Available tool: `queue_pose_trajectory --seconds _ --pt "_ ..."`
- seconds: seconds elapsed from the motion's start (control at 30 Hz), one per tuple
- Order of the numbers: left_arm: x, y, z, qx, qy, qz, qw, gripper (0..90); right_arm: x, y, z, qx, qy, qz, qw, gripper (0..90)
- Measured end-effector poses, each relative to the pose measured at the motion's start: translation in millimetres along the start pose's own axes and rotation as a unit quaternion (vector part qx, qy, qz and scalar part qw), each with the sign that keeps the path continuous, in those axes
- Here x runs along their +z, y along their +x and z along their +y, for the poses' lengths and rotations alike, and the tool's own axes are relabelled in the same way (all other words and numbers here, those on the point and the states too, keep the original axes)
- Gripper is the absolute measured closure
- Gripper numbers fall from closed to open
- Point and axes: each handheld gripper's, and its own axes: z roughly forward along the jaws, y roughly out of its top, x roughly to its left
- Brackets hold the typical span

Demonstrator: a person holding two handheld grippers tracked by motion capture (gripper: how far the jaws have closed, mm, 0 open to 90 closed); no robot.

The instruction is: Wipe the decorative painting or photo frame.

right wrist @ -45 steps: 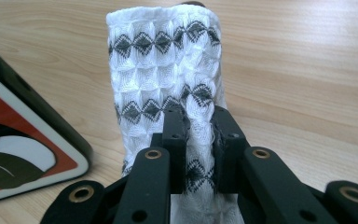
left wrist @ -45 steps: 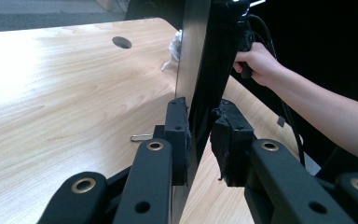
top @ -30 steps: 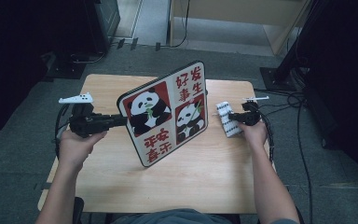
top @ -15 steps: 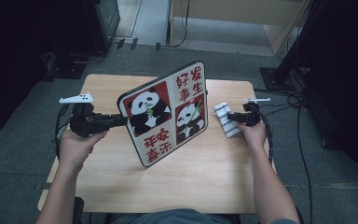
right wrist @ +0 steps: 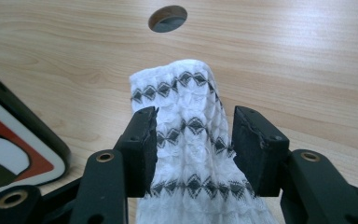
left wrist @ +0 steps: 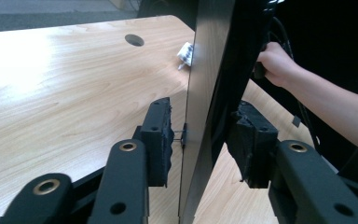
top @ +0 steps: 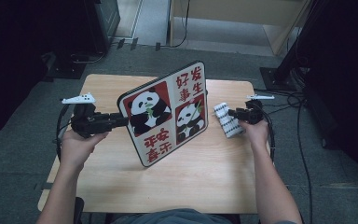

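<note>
Centre frame, the board [top: 168,112] stands on the table [top: 205,177]; your left gripper [left wrist: 200,135] and right gripper [right wrist: 193,149] have just been opening, letting go of board and cloth [right wrist: 191,140]. Wiping looks finished.

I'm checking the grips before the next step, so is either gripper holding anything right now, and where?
Nothing is gripped. The left gripper straddles the panda board's edge with gaps at both pads, and the right gripper straddles the patterned cloth. Both grippers have just been opening.

Upright panda board [top: 168,114] blocks mid-table, cloth [top: 228,120] right, bare tabletop [top: 177,186] in front
</note>
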Motion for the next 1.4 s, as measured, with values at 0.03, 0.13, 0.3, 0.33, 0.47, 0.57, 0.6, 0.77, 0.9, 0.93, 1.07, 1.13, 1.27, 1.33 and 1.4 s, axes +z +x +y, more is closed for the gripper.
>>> queue_pose_trajectory --seconds 0.03,0.13,0.3,0.33,0.47,0.57,0.6,0.77,0.9,0.93,1.07,1.13,1.27,1.33,1.4 --pt "0.3 0.1 -0.2 0.0 -0.001 0.001 1.0 59.7 -1.7 0.8 0.4 -0.003 -0.001 0.0 1.0 51.1" --pt "1.1 0.6 -0.8 0.003 -0.003 0.005 1.0 57.9 -6.4 3.0 0.7 -0.008 -0.002 0.004 1.0 50.9" --pt "1.9 0.4 -1.3 0.01 -0.004 0.014 0.9998 55.4 -12.3 6.4 -1.0 -0.015 0.001 0.007 0.9999 50.5" --pt "2.1 0.4 -1.4 0.01 -0.005 0.015 0.9998 55.3 -13.3 7.5 -1.6 -0.02 0.003 0.003 0.9998 50.4" --pt "3.8 0.3 -2.0 0.014 -0.001 0.022 0.9996 54.4 -16.6 13.8 -3.0 -0.029 0.008 0.009 0.9995 48.8" --pt "6.5 -0.4 -2.7 0.017 0.003 0.029 0.9994 54.3 -19.0 19.5 -3.3 -0.043 0.011 0.012 0.999 47.7" --pt "7.3 -0.3 -3.0 0.018 0.003 0.029 0.9994 54.3 -20.0 21.5 -3.4 -0.045 0.013 0.014 0.9988 47.7" --pt "12.2 1.6 -5.3 0.018 0.014 0.035 0.9991 53.8 -24.2 24.2 -5.9 -0.052 0.003 0.018 0.9985 47.7" --pt "15.6 4.8 -6.3 0.016 0.016 0.036 0.9991 54.0 -27.1 23.1 -6.0 -0.044 0.0 0.018 0.9989 47.7" --pt "16.0 5.7 -6.7 0.014 0.017 0.035 0.9991 53.9 -27.8 22.7 -6.2 -0.042 -0.002 0.021 0.9989 47.7" --pt "17.3 10.2 -8.1 0.009 0.016 0.036 0.9992 53.7 -30.5 23.3 -6.6 -0.038 -0.007 0.019 0.9991 47.5" --pt "17.4 12.1 -8.6 0.007 0.016 0.037 0.9992 53.7 -32.0 24.6 -7.3 -0.04 -0.005 0.02 0.999 47.2" --pt "17.8 15.4 -9.5 0.003 0.016 0.041 0.999 53.7 -34.3 29.8 -8.8 -0.047 -0.008 0.02 0.9987 46.5" --pt "17.8 16.6 -9.6 0.001 0.015 0.041 0.9991 53.7 -36.0 33.0 -9.6 -0.05 -0.005 0.02 0.9985 46.4" --pt "18.1 17.9 -10.0 0.001 0.015 0.04 0.9991 53.5 -37.5 36.3 -10.3 -0.053 -0.005 0.023 0.9983 46.3"
